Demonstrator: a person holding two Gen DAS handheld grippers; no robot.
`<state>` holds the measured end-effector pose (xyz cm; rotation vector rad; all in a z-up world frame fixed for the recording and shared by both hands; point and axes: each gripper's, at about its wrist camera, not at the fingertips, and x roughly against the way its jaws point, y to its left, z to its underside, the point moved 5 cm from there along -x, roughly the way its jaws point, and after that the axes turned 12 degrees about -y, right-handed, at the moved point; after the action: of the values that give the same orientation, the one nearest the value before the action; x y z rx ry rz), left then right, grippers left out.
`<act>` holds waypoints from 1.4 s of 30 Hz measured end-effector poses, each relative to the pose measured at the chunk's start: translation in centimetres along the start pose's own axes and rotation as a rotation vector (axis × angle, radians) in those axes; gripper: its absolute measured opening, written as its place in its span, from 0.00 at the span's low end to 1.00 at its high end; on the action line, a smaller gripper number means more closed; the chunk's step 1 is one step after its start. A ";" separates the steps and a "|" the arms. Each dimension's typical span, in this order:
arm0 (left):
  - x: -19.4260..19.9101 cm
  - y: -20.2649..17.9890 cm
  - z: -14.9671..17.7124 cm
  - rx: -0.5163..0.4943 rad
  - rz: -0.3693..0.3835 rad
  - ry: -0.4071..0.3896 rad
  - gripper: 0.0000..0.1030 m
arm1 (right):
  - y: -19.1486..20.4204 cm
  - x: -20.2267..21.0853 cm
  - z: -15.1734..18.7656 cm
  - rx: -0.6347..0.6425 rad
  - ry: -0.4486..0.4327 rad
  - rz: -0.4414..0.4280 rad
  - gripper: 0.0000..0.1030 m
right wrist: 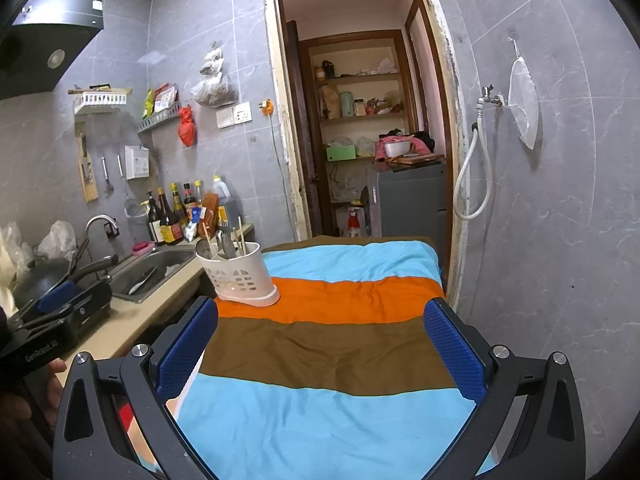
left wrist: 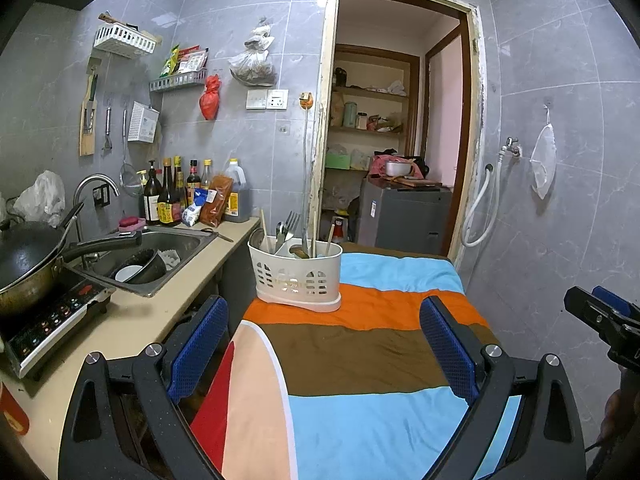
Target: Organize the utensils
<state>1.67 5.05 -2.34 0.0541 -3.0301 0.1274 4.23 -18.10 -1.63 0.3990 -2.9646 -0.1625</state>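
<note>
In the left wrist view, the left gripper [left wrist: 324, 344] hangs over the striped cloth [left wrist: 360, 360] with jaws spread wide and nothing between them; the white utensil caddy [left wrist: 296, 276], holding a fork [left wrist: 291, 222], spoons and chopsticks, stands upright on the orange stripe ahead. In the right wrist view, the right gripper [right wrist: 320, 348] is likewise spread and empty, the caddy [right wrist: 240, 276] ahead to its left beside the sink [right wrist: 160, 268].

Utensil [left wrist: 291, 227] lower ends hidden inside the caddy [left wrist: 297, 276], bottle [left wrist: 168, 200] labels unreadable
</note>
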 end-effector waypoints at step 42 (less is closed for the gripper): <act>0.0 -0.5 0.0 0.003 0.006 -0.007 0.91 | 0.0 0.0 0.0 0.000 0.002 0.000 1.00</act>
<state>1.71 4.53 -2.25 0.0456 -3.0377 0.1329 4.27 -18.09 -1.61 0.3989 -2.9622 -0.1619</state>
